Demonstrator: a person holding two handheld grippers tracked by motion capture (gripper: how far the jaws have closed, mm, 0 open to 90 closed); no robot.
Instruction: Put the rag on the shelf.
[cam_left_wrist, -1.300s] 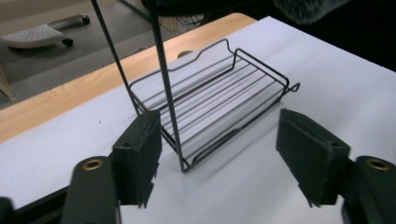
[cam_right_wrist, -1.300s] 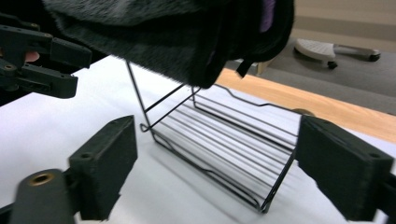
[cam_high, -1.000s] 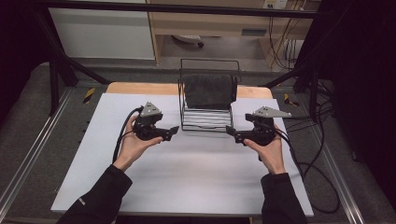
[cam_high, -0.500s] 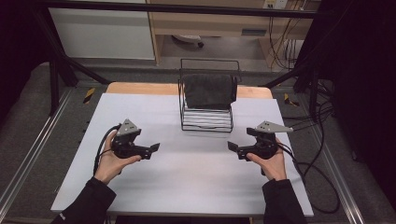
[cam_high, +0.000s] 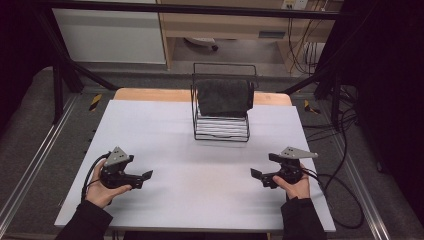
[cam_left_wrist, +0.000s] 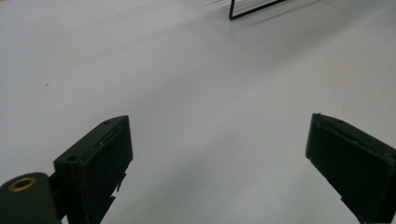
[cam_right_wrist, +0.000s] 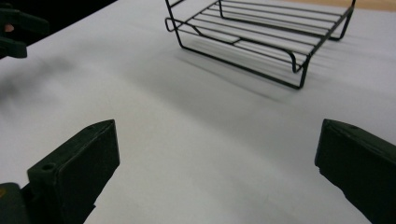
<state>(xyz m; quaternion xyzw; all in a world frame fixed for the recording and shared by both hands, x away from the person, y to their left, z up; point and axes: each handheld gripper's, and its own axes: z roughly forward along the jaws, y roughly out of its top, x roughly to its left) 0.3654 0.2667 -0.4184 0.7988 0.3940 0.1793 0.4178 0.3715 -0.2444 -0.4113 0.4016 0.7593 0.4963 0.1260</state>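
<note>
both grippers open and empty, well back from the rack and cloth

the left gripper (cam_high: 145, 176) sits low over the near left of the white table (cam_high: 150, 130), jaws spread wide with nothing between them; they have just been opening, and in the left gripper view only bare table lies between the two black pads. the right gripper (cam_high: 256, 175) mirrors it at the near right, jaws also wide apart and empty, pointing inward toward the middle of the table. each is held in a hand, a dark sleeve coming in from the near edge

outward from them lies a broad stretch of bare table, then the black wire rack (cam_high: 221, 129) at the far middle, well apart from both grippers. a dark cloth (cam_high: 223, 97) is draped over the rack's upright back, hanging down its front face above the wire shelf

the cloth looks soft, light and limp; it would likely sag and fold when lifted, so a pinch at a top corner or along the upper edge seems the surest hold, with one gripper at each side to keep it spread. the rack looks stiff but light, and may slide or tip if the cloth drags on it
</note>
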